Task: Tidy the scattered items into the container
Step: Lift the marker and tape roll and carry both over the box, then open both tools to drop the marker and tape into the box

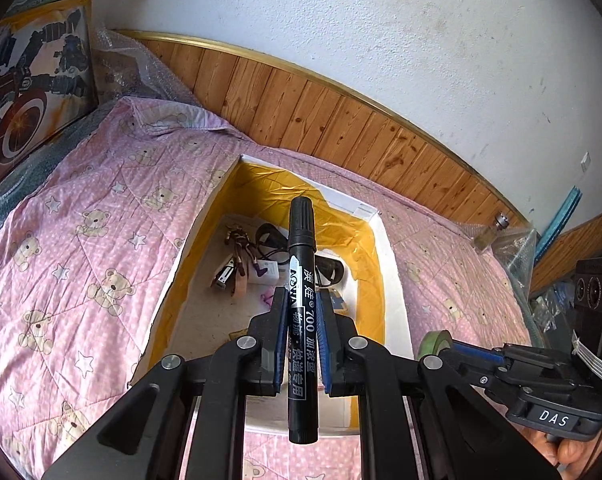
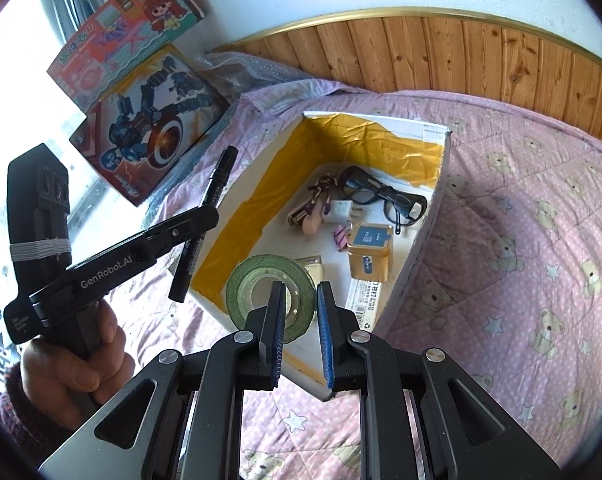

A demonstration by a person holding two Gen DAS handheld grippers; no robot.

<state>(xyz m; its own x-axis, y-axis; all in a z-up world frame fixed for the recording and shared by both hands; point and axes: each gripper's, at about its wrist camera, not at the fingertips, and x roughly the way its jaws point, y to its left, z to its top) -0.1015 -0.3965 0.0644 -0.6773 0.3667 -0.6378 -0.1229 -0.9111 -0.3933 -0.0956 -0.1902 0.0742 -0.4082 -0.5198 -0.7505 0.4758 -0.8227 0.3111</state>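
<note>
Above a pink bear-print quilt (image 2: 521, 184), the left gripper (image 1: 304, 312) clamps a black marker (image 1: 301, 280) over an open white box (image 2: 425, 248) lined with yellow tape. The right gripper (image 2: 299, 300) hangs at the box's near edge, jaws slightly parted, with a green tape roll (image 2: 261, 280) against its left finger; whether it grips the roll cannot be told. Inside the box lie dark glasses (image 2: 381, 196), a gold tin (image 2: 369, 248), a white plug (image 2: 341, 212) and keys (image 2: 313, 208).

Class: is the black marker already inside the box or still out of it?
Out: the left gripper holds the marker above the box.
</note>
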